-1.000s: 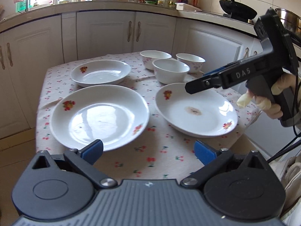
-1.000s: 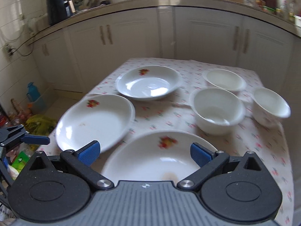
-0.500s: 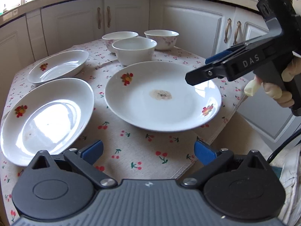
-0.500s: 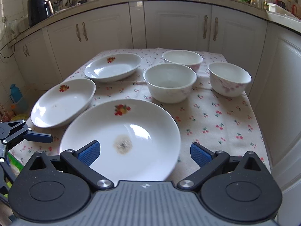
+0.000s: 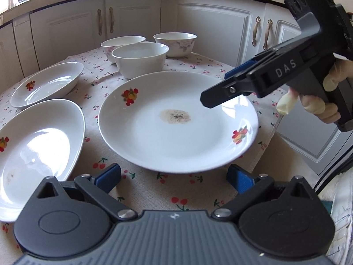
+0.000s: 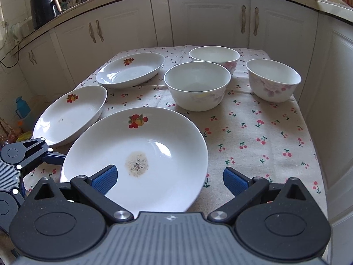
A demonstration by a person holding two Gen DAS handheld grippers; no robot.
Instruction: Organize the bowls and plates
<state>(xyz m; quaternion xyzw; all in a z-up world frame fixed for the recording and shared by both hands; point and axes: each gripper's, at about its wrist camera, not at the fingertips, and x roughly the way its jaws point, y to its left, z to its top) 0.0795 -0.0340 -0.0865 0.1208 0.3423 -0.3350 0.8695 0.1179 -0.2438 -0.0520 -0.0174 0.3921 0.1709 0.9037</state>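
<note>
A large white plate with a brown stain (image 5: 176,121) (image 6: 143,154) lies nearest on the cherry-print tablecloth (image 6: 253,132). My left gripper (image 5: 174,176) is open, just short of this plate's rim. My right gripper (image 6: 169,176) is also open; its left pad hangs over the plate's near rim, and the left wrist view shows the right gripper (image 5: 207,98) above the plate's right side. Two more fruit-print plates (image 6: 70,114) (image 6: 132,70) lie to the left. Three white bowls (image 6: 197,86) (image 6: 214,57) (image 6: 273,79) stand behind. None of them is held.
White kitchen cabinets (image 6: 209,19) ring the table closely at the back and right. A gloved hand (image 5: 317,106) holds the right gripper. My left gripper (image 6: 53,156) shows at the table's left edge. A blue bottle (image 6: 22,108) stands on the floor at left.
Both grippers have come closer to the stained plate. The left wrist view swung from the left plate onto it, and the right gripper dropped over its near rim. No dish has moved.
</note>
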